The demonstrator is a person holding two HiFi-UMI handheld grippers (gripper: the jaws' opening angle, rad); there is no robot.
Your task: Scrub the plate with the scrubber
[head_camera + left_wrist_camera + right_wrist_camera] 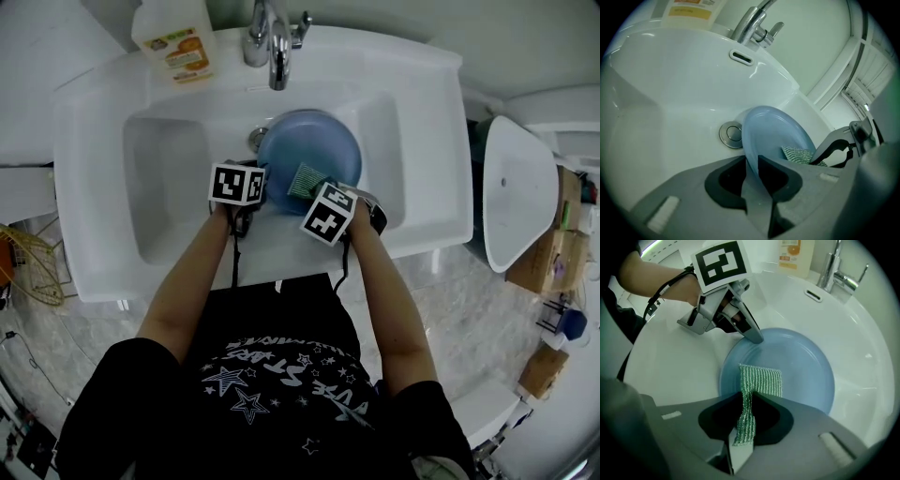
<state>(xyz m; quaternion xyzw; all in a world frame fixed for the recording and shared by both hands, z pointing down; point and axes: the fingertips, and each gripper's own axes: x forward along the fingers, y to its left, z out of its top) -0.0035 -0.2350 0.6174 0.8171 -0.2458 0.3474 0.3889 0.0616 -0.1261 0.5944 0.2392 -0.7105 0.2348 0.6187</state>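
Head view: inside the sink (103,234), just beside its drain (255,139), the blue plate (319,141) is held by the left tool (752,171), clamped on its rim, while the right tool (746,408) is clamped on the green scrubber (761,380), whose free end lies on the plate's face.

White basin (94,272); pale marbled floor (450,291)

Dim, even light; fisheye edges (dark vignette); sharp.
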